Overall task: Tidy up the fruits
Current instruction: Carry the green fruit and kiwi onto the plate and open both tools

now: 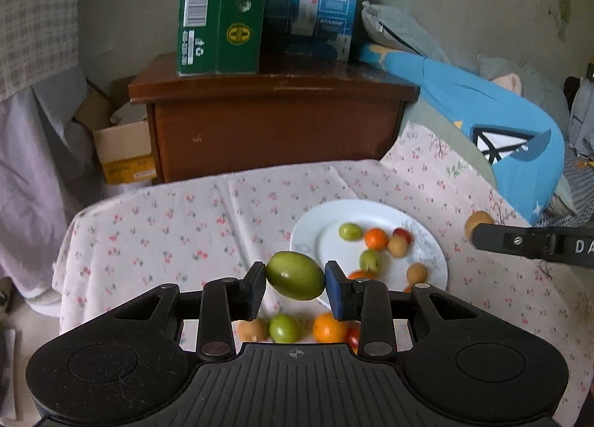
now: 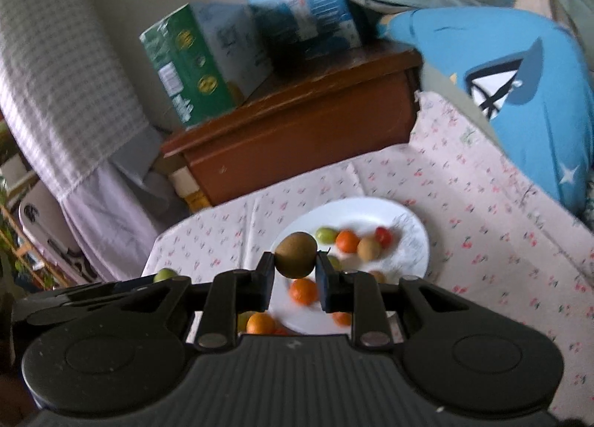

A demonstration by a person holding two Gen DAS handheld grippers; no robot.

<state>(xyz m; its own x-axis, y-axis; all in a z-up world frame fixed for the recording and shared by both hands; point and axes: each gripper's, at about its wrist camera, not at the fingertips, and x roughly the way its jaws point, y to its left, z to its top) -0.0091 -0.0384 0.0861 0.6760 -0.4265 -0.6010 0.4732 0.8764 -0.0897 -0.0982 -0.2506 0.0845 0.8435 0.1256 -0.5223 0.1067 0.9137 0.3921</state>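
My left gripper (image 1: 295, 275) is shut on a large green fruit (image 1: 295, 275), held above the flowered cloth. My right gripper (image 2: 295, 256) is shut on a round brown fruit (image 2: 296, 255), lifted over the near side of the white plate (image 2: 401, 215). The white plate (image 1: 323, 237) holds several small fruits: green, orange, red and tan ones. Loose fruits lie on the cloth below the left gripper, among them a green one (image 1: 284, 328) and an orange one (image 1: 328, 327). The right gripper's finger shows at the right edge of the left wrist view with the brown fruit (image 1: 479, 221).
The flowered cloth (image 1: 167, 226) covers the table. Behind it stands a brown wooden cabinet (image 1: 274, 122) with a green box (image 1: 219, 11) and a blue box (image 1: 312, 4) on top. A blue cushion (image 1: 501, 130) lies at the right, a cardboard box (image 1: 122, 148) at the left.
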